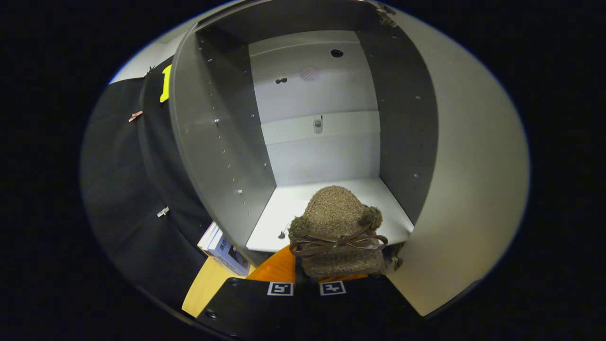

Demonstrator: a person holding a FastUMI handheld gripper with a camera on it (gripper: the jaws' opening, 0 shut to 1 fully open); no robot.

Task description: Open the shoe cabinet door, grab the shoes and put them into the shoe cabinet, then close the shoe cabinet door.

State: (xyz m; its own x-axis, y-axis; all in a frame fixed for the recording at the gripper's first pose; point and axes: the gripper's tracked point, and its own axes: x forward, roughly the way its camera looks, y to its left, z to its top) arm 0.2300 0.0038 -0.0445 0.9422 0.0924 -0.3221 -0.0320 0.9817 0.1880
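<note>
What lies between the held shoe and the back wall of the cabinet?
In the gripper view, only bare cabinet floor lies between the shoe, gripped by the gripper, and the back wall.

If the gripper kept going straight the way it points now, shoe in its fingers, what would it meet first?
Probably nothing soon: the gripper, shut on the brown shoe, points into the open cabinet, whose bottom shelf looks bare. The back panel would likely come first; depth is unclear.

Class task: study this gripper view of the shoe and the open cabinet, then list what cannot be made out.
- Gripper fingers: hidden by the shoe, so the grip is unclear.
- Shoe's sole and heel: hidden by its own upper.
- Small fitting on the cabinet back wall: too small to identify.
- Books beside the cabinet: partly hidden by its side.
</note>
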